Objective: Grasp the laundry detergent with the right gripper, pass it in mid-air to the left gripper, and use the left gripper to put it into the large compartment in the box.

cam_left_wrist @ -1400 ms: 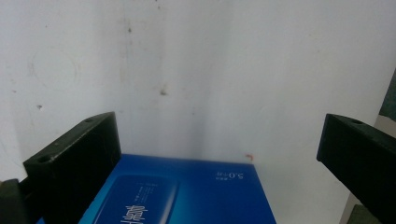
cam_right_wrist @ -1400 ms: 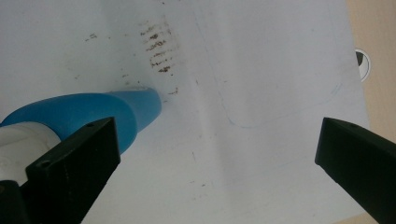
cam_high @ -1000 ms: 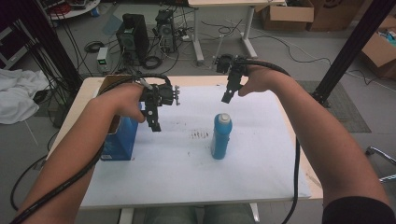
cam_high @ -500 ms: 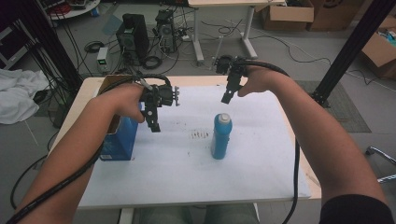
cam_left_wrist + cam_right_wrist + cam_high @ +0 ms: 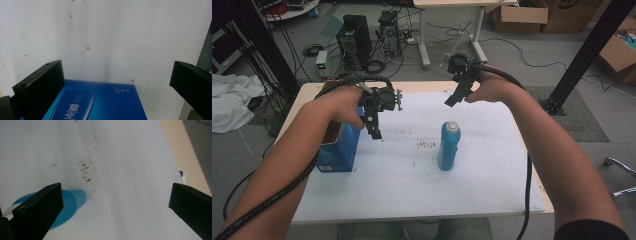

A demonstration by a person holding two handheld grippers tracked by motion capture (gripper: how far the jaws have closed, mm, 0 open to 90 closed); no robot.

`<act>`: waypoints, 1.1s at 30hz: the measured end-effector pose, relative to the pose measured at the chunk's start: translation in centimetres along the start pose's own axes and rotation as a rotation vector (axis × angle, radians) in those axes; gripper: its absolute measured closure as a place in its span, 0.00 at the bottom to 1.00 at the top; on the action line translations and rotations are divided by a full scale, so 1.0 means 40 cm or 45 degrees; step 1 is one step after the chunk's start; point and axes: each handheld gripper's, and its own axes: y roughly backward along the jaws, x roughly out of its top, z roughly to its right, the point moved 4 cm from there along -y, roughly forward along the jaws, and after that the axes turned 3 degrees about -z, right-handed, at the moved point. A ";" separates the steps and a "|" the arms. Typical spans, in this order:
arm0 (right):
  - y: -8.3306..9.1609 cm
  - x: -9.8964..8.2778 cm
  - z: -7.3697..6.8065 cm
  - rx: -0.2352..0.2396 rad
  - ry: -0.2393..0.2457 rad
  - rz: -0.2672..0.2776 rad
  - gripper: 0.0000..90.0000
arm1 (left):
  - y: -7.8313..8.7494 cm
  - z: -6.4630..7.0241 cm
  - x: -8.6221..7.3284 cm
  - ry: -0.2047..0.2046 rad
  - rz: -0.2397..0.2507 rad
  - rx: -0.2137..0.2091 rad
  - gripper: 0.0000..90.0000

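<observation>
Left hand-held gripper [image 5: 373, 131] hangs above the tabletop [image 5: 492, 195], jaws spread wide, nothing between them. Just beside it on its left: blue carton [image 5: 334, 150], upright near the left edge of the white sheet [image 5: 412, 175], top open. In the left gripper view the carton [image 5: 100, 102] sits low between the jaws, not touching them (print on it reads upside down there).

Right hand-held gripper [image 5: 452, 99] is up over the far side of the sheet, also released, jaws wide apart, empty. Blue bottle [image 5: 448, 146] with white cap stands upright mid-sheet, nearer the person than that gripper and well apart from the carton. Right gripper view: bottle [image 5: 67, 206] at lower left by the left jaw, dark smudge marks [image 5: 85, 170] on the sheet past it.
</observation>
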 end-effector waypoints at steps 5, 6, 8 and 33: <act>0.019 -0.005 0.001 0.003 -0.061 0.198 0.00 | 0.009 0.014 0.008 -0.013 0.004 0.011 0.00; 0.027 -0.007 0.003 0.001 -0.081 0.275 0.00 | 0.011 0.017 0.009 -0.014 0.010 0.011 0.00; 0.038 -0.012 0.006 -0.017 -0.125 0.399 0.00 | 0.013 0.021 0.011 -0.020 0.009 0.016 0.00; 0.042 -0.277 -0.061 -0.345 -0.495 0.982 0.00 | 0.024 0.042 0.000 -0.053 0.061 0.032 0.00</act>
